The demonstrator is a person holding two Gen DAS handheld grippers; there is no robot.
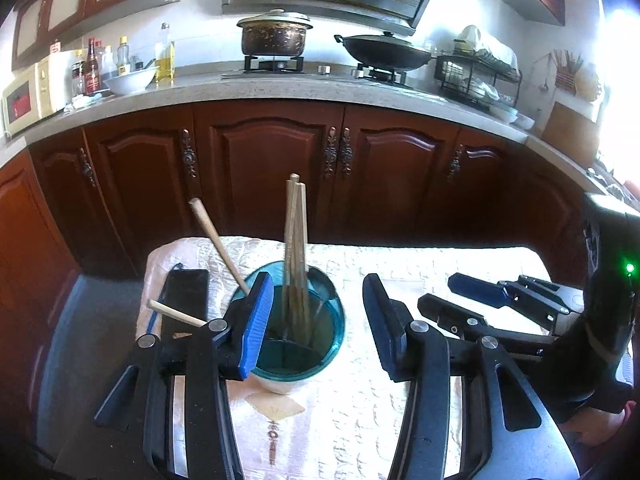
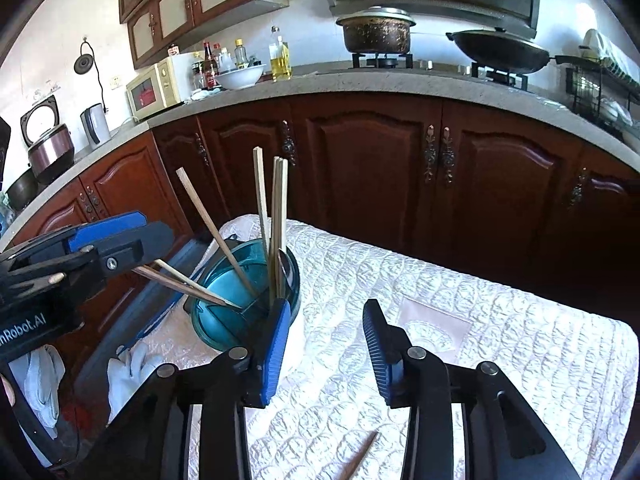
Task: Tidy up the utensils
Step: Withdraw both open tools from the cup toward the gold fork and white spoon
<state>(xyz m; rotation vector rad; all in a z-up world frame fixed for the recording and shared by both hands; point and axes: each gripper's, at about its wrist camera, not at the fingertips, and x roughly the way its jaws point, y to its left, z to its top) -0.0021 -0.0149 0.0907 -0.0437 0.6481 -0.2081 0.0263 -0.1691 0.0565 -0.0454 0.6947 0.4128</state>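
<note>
A teal utensil holder (image 1: 298,324) stands on the white quilted cloth (image 1: 400,264), with several wooden chopsticks (image 1: 295,236) upright in it and two (image 1: 216,240) leaning left. My left gripper (image 1: 316,308) is open just above the holder, its left finger over the rim, holding nothing. In the right wrist view the holder (image 2: 240,296) sits front left with chopsticks (image 2: 276,216) in it. My right gripper (image 2: 328,340) is open and empty, to the right of the holder. One chopstick (image 2: 362,456) lies on the cloth below it.
A black flat object (image 1: 186,300) lies left of the holder at the table's left edge. Dark wood cabinets (image 1: 280,168) and a countertop with stove, pots and bottles stand behind the table. White cloth (image 2: 128,368) hangs at the table's left side.
</note>
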